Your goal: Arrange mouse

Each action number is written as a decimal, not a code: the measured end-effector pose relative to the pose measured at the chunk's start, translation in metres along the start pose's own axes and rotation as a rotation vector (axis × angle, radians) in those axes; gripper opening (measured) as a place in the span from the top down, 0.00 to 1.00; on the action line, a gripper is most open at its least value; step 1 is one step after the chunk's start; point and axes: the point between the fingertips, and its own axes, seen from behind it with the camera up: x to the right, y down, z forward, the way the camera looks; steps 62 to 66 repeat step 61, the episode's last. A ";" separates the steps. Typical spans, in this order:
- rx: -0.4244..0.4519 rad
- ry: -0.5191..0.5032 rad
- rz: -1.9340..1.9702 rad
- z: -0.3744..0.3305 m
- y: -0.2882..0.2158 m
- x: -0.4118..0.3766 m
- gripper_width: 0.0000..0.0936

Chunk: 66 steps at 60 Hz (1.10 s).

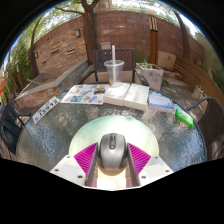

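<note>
1. The dark grey computer mouse (111,151) sits between the gripper's (111,160) magenta pads (86,158), which press on both its sides, pinching it.
2. It appears lifted above the round glass patio table (60,135), so pickup looks done.
3. Placement remains; a clear plastic cup (114,72) and stacked magazines (128,95) lie beyond.
</note>
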 end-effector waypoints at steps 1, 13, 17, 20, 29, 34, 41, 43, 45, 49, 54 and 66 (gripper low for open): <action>0.001 0.002 -0.001 -0.002 0.001 0.001 0.40; 0.046 0.020 -0.023 -0.072 -0.020 -0.006 0.08; 0.066 0.045 -0.038 -0.101 -0.024 -0.012 0.08; 0.073 0.061 -0.044 -0.133 -0.023 -0.014 0.08; 0.094 0.099 -0.020 -0.210 -0.013 -0.027 0.08; 0.101 0.125 -0.026 -0.247 -0.002 -0.034 0.08; 0.114 0.148 -0.035 -0.286 0.015 -0.046 0.08; 0.118 0.154 -0.035 -0.294 0.019 -0.050 0.08; 0.123 0.157 -0.038 -0.301 0.023 -0.053 0.08; 0.128 0.161 -0.036 -0.316 0.027 -0.059 0.08; 0.131 0.162 -0.038 -0.325 0.033 -0.067 0.08; 0.127 0.161 -0.046 -0.335 0.040 -0.072 0.08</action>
